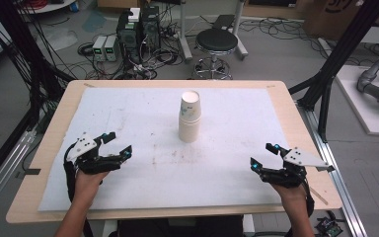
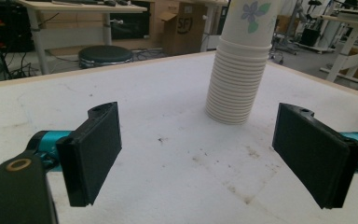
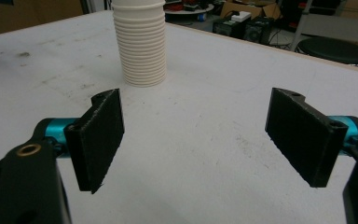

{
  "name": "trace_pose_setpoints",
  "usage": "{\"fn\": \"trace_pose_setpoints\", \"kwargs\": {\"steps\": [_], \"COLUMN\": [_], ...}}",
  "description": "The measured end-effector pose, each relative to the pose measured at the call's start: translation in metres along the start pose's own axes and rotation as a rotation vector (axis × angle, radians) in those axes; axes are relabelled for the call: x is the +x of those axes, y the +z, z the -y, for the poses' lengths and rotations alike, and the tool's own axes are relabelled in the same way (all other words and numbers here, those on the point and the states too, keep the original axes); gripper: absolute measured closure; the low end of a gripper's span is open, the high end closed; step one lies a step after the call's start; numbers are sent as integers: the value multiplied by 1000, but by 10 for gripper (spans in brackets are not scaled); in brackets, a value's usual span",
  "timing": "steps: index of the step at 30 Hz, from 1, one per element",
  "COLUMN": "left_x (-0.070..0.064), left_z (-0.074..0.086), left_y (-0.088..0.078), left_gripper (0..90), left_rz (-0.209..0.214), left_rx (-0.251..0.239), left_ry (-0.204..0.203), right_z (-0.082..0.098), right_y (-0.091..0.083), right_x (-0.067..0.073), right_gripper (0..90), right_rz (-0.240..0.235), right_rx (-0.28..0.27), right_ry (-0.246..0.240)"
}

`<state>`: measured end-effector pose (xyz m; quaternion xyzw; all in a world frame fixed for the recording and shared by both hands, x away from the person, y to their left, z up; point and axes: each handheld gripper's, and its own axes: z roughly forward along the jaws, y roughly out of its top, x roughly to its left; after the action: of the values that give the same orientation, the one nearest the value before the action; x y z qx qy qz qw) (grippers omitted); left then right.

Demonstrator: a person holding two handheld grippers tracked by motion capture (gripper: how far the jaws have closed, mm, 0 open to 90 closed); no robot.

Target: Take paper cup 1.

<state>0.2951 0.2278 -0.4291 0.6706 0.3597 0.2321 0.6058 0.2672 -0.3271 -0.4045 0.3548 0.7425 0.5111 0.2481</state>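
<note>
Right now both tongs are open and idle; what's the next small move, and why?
Probably ease the right tongs forward and inward toward the stack of paper cups. The stack stands upright and untouched mid-table on the white mat, and both tongs, the left too, sit open, empty and well short of it, near the front edge. One should close in before any grasp.

Grey floor with tangled cables [image 1: 148, 61], black stool [image 1: 216, 42], computer towers [image 1: 138, 27].

Cup stack [image 1: 189, 117] between spread tongs [image 1: 117, 144]
</note>
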Motion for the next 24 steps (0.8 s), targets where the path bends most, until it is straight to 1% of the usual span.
{"fn": "trace_pose_setpoints", "kwargs": {"steps": [2,3,8,9,11,12,13,14,15,17,18,19,20,21,23,24], "left_x": [-1,-3,-8,-10,-12,-12,-14,-14,-16,-17,-17,-17,-19,-19,-23,-23], "left_z": [-1,-1,-5,-10,-15,-15,-20,-20,-27,-35,-39,-39,-48,-48,-60,-60], "left_y": [1,2,3,5,8,8,10,10,14,18,20,20,25,25,34,34], "left_gripper": [155,155,155,155,155,155,155,155,155,155,155,155,155,154,144,144], "left_rz": [17,32,49,71,83,83,93,93,101,110,118,118,141,141,172,172], "left_rx": [5,2,2,-2,-1,-1,0,0,4,0,-2,-2,-3,-3,9,9], "left_ry": [2,-4,5,8,17,17,27,27,38,45,44,44,45,45,48,48], "right_z": [0,0,-1,-2,-1,-1,-1,-1,-1,-1,-1,-1,-2,-2,-3,-3], "right_y": [0,-1,-3,-2,-1,-1,-1,-1,-1,-1,-2,-2,-2,-2,-2,-2], "right_x": [1,1,4,4,4,4,3,3,3,3,3,3,3,3,3,3], "right_gripper": [196,197,197,197,197,196,196,197,197,197,197,197,197,196,197,197], "right_rz": [5,6,11,11,9,7,7,6,4,3,5,5,3,2,1,1], "right_rx": [8,7,-3,-4,-1,-1,0,0,-1,-3,-4,-4,-7,-6,-6,-6], "right_ry": [-6,-9,-7,-9,-11,-8,-8,-6,-5,-4,-6,-6,-5,-6,-2,-2]}}
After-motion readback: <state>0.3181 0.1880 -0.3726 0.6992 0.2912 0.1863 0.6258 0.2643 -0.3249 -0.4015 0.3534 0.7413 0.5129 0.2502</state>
